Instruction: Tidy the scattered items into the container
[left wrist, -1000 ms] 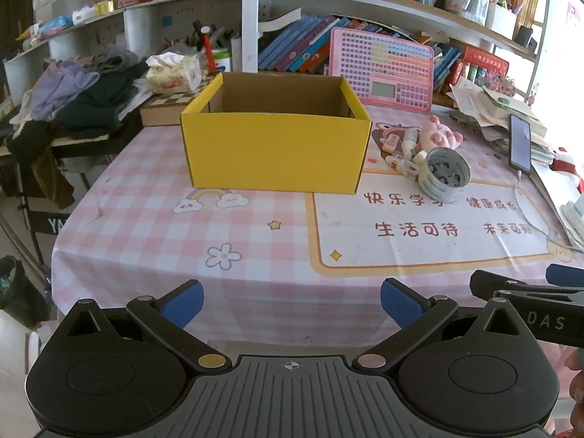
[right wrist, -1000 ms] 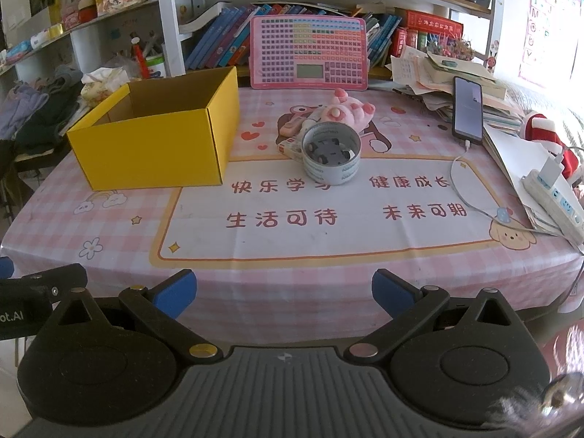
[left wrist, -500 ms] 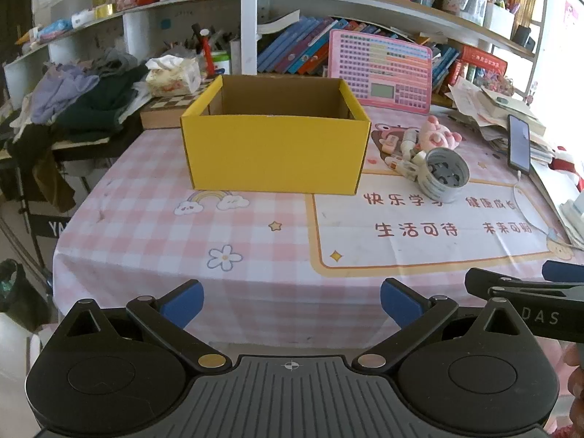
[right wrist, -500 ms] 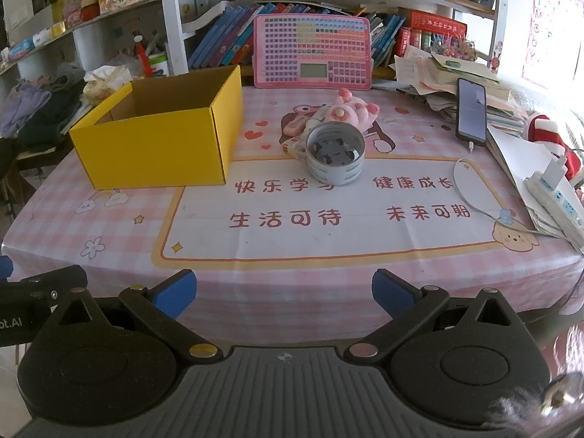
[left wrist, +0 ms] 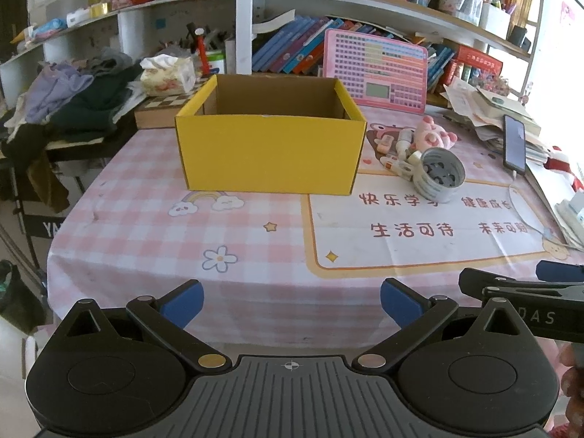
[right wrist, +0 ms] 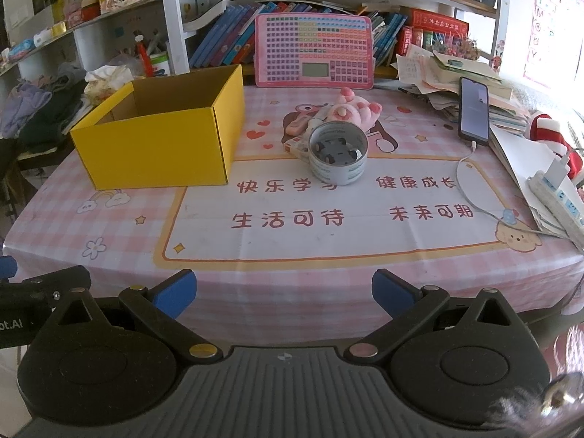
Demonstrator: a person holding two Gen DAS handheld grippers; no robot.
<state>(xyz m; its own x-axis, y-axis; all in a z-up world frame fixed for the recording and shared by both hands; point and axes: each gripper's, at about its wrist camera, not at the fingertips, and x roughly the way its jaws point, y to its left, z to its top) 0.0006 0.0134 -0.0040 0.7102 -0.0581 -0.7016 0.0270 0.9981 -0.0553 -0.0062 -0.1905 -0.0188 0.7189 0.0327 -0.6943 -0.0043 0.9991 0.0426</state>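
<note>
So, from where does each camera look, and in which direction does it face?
Left wrist: sits on the left tongs, low at the table's near edge, facing the yellow box; its open blue-tipped fingers show, the right tongs at far right.
Right wrist: sits on the right tongs, further right, facing the tape roll; its open fingers show, the left tongs at far left.
Shared: box, tape roll, pink toy, phone.

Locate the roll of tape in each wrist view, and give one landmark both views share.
Left wrist view: the roll of tape lies right of centre, to the right of the yellow box.
Right wrist view: the roll lies near the centre, again right of the box.
Shared landmark: the pink keyboard toy leaning against the shelf.
</note>
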